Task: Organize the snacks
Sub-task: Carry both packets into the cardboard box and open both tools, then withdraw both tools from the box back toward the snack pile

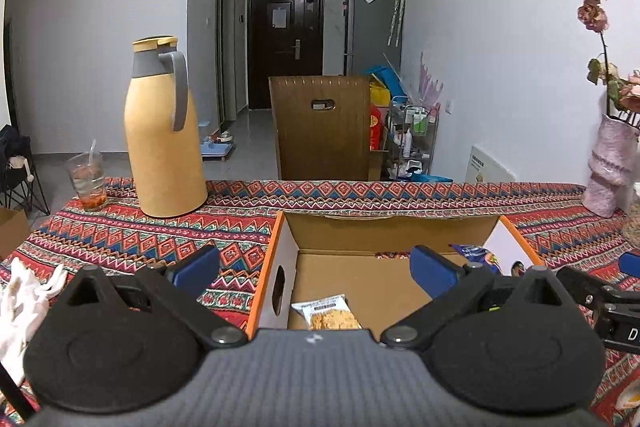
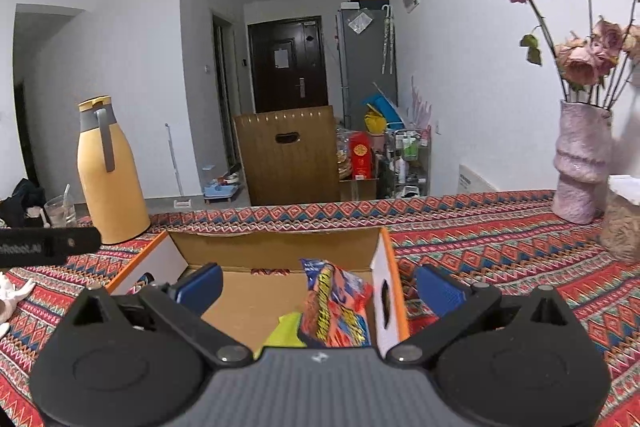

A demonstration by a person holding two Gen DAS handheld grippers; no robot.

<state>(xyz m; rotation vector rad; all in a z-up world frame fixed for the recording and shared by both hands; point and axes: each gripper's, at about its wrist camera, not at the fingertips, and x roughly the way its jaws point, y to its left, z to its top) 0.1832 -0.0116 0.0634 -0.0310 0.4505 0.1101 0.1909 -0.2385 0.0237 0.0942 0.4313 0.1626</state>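
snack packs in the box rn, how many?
3 visible. Biscuit pack flat at the near left of the box; red-blue bag upright against the right wall; yellow-green pack beside it. The tongs block the near floor, so more may be hidden.

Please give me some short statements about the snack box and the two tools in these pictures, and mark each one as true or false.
1. The cardboard box is open at the top. True.
2. The left tool is shut on a snack packet. False: its fingers are spread wide and hold nothing.
3. A cracker packet lies on the floor of the box. True.
4. The yellow thermos jug stands inside the box. False: it stands on the patterned tablecloth, outside the box.
5. The right tool is open, with a colourful snack bag in the box beneath it. True.
6. The pink vase is empty. False: it holds dried flowers.
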